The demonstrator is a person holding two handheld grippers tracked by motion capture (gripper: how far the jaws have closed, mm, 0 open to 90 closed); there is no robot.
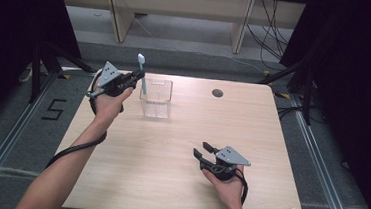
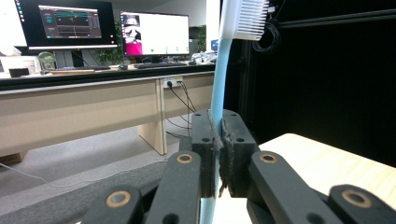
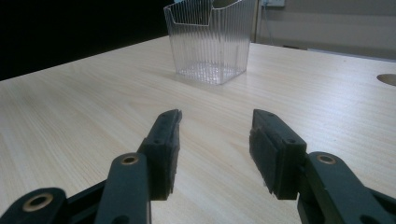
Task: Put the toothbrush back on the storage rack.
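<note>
The left tool [image 1: 138, 75] is closed firmly on a light blue toothbrush [image 1: 142, 77], gripping it on the handle so that the brush stands almost upright with the white bristle head on top. In the left gripper view the handle [image 2: 217, 93] passes between the two pads and the bristles [image 2: 247, 18] are high above them. The toothbrush is lifted from the counter [image 1: 190, 150] and stands at the left edge of the clear plastic box [image 1: 156, 98], its lower end at about the height of the rim; if it is already inside the rim I cannot tell.

So I judge the picking up as finished, and what is left is to bring the brush over the opening, lower it into the box and let it go. The box looks empty.

The right tool [image 1: 203, 153] rests low near the front right of the counter, its jaws wide apart and holding nothing, well apart from the box [image 3: 210, 39], which it faces. Nothing lies between the brush and the box. The only other mark on the counter is a round cable hole [image 1: 217, 93] at the far side, away from the work.
</note>
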